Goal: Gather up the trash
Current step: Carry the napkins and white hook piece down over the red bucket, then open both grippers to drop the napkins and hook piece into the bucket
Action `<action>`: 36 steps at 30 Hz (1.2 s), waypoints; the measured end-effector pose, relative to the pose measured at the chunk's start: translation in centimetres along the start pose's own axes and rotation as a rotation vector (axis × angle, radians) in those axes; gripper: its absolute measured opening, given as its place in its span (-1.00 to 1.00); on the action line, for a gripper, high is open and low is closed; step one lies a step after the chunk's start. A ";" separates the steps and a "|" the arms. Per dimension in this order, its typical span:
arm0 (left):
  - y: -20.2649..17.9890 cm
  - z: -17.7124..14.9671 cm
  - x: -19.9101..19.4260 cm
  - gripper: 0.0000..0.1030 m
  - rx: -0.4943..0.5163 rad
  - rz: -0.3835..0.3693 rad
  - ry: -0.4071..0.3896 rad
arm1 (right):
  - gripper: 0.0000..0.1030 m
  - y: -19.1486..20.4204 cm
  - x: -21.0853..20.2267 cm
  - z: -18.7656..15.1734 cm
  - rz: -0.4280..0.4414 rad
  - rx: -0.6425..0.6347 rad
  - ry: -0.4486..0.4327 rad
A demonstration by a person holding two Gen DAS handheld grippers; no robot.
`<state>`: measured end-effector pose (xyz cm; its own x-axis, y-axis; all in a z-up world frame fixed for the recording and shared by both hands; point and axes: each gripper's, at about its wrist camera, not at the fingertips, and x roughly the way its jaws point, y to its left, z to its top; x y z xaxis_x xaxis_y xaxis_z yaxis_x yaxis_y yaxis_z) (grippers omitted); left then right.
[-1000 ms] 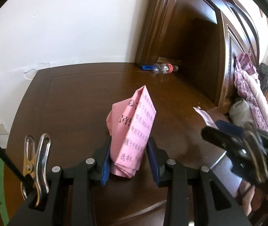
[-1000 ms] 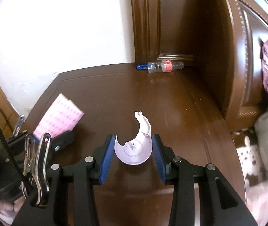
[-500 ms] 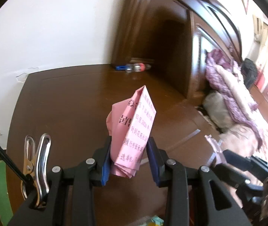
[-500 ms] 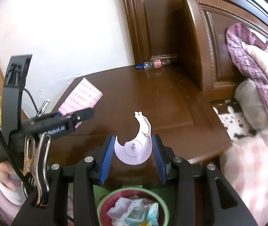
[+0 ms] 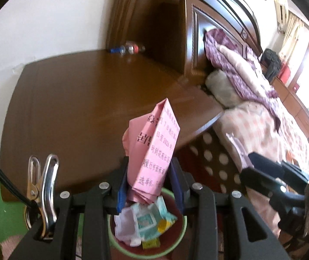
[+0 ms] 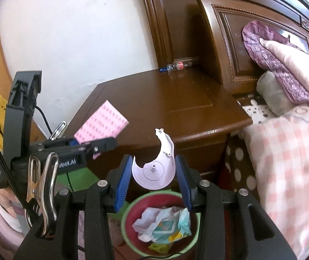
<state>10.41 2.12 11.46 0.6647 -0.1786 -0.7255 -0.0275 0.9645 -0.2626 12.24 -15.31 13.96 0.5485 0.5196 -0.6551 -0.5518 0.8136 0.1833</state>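
Two hand-held grippers hang over a small waste bin, each carrying one piece of trash.

The left gripper (image 5: 149, 186) is clamped on a folded pink printed leaflet (image 5: 154, 149), pinched near its lower end so the rest stands up between the blue pads. The paper looks very light, soft and easily crushed; a grip on the thick folded part seems safest, and it will likely flutter when let go.

The right gripper (image 6: 153, 178) is clamped on a pale lilac plastic piece (image 6: 155, 169), a broken disc with a curved horn, squeezed across its round edges. It looks light, stiff, smooth and a little brittle, so it may slip or snap under hard pressure.

The waste bin (image 6: 126, 214), dark red with a green rim, sits on the floor near and below both grippers, already holding crumpled wrappers (image 6: 165, 221).

Beyond it stands a glossy dark wooden bedside cabinet (image 6: 176, 106). At its far edge, against the white wall (image 6: 78, 32), lies a plastic bottle (image 6: 179, 65). To the right is a bed with pink checked bedding (image 6: 289, 158) and a carved headboard (image 6: 252, 28).
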 end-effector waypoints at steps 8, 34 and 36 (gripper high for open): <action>-0.9 -4.2 0.4 -0.30 0.064 -0.006 0.063 | -0.20 0.7 0.6 -4.1 0.012 0.053 0.023; -0.1 -14.7 10.3 -0.26 0.021 -0.017 0.310 | -0.19 -3.1 6.6 -13.9 -0.038 0.271 0.129; 0.0 -15.0 11.0 -0.26 0.023 -0.005 0.322 | -0.19 -3.6 6.9 -14.3 -0.053 0.293 0.141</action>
<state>6.51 -2.79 -6.10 0.3943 -0.2323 -0.8891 -0.0051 0.9670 -0.2549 9.03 -18.33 -1.72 0.4681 0.4500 -0.7605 -0.3096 0.8896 0.3358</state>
